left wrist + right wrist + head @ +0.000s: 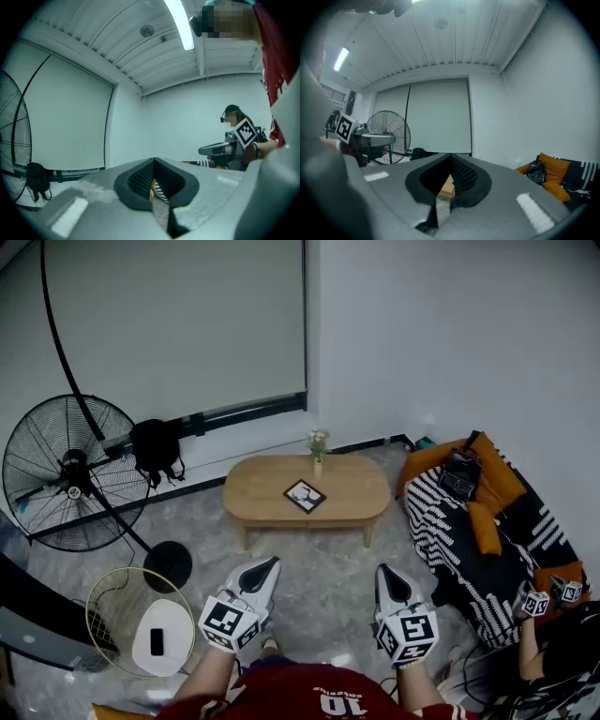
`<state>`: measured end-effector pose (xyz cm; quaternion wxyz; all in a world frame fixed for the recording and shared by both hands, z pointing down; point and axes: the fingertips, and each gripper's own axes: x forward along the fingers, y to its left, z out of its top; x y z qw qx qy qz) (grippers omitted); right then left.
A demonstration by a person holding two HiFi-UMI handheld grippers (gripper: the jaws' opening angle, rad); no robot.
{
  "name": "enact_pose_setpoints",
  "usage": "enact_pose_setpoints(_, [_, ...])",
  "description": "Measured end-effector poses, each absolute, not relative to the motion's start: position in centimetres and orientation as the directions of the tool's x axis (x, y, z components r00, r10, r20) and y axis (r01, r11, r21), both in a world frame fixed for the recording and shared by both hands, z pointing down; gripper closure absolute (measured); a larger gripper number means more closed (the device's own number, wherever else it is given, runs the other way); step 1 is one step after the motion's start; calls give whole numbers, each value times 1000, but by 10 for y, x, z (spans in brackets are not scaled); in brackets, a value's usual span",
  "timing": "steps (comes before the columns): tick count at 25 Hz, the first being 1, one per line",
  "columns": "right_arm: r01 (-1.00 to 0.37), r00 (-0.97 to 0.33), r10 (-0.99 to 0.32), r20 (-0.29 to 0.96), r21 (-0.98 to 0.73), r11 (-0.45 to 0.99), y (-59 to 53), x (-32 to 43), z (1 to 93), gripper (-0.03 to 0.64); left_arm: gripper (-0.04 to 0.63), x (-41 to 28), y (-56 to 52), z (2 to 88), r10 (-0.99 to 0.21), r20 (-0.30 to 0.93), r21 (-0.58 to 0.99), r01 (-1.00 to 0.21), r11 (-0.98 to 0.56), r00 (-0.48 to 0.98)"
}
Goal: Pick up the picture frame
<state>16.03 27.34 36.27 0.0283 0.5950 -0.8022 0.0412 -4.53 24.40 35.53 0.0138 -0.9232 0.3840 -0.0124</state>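
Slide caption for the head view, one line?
Left gripper and right gripper, shut and empty, face the table bearing the picture frame.

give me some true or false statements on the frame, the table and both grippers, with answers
The picture frame lies flat on the wooden table. True.
The left gripper holds the frame. False: its jaws are together on nothing, short of the table.
A vase of flowers stands beyond the frame, at the table's far edge. True.
The fan stands right of the table. False: it stands at the left.
The right gripper has its jaws wide apart. False: they are together, empty.
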Motion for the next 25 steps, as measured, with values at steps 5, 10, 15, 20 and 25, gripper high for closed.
enact_pose_setpoints(5, [-952, -305, -947, 97, -43, 302, 272, 162, 363, 617, 594, -43, 243, 355, -712, 14, -38, -712, -701, 702])
enact_pose_setpoints(10, [-944, -328, -939, 105, -65, 322, 268, 159, 368, 617, 594, -48, 242, 355, -720, 24, -46, -718, -694, 694])
enact_pose_setpoints(15, [-940, -339, -934, 110, -78, 332, 256, 157, 373, 617, 594, -54, 234, 363, -722, 42, -66, -719, -692, 691])
enact_pose_setpoints(20, [-939, -341, -931, 133, -85, 332, 239, 157, 381, 617, 594, -57, 213, 370, -719, 50, -55, -717, -695, 694])
enact_pose_setpoints(25, [-942, -334, -930, 153, -80, 325, 209, 165, 383, 617, 594, -53, 180, 372, -714, 53, -60, -712, -700, 698])
